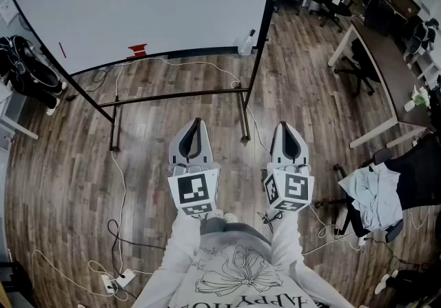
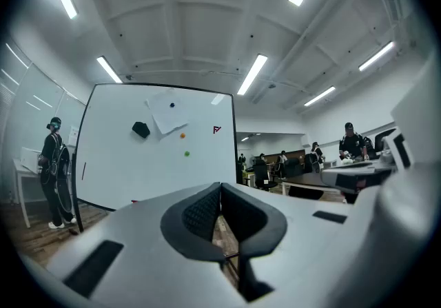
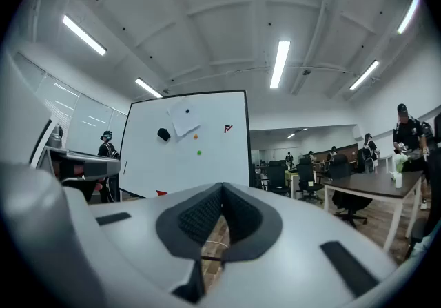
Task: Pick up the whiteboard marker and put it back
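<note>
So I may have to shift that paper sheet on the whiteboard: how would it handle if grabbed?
The sheet looks thin, so probably floppy and light. It hangs tilted under one small dark dot, perhaps a magnet, so a tug might swing it or slide it free. Flat on the whiteboard, its edge may resist pinching.

Open floor [image 1: 148, 131] at centre leads freely to the whiteboard [image 1: 138, 7] at upper left, past its stand bars [image 1: 172, 98] and loose cables [image 1: 118, 165]; tabletop [image 1: 387, 69] and chairs [image 1: 355, 71] crowd the right.
</note>
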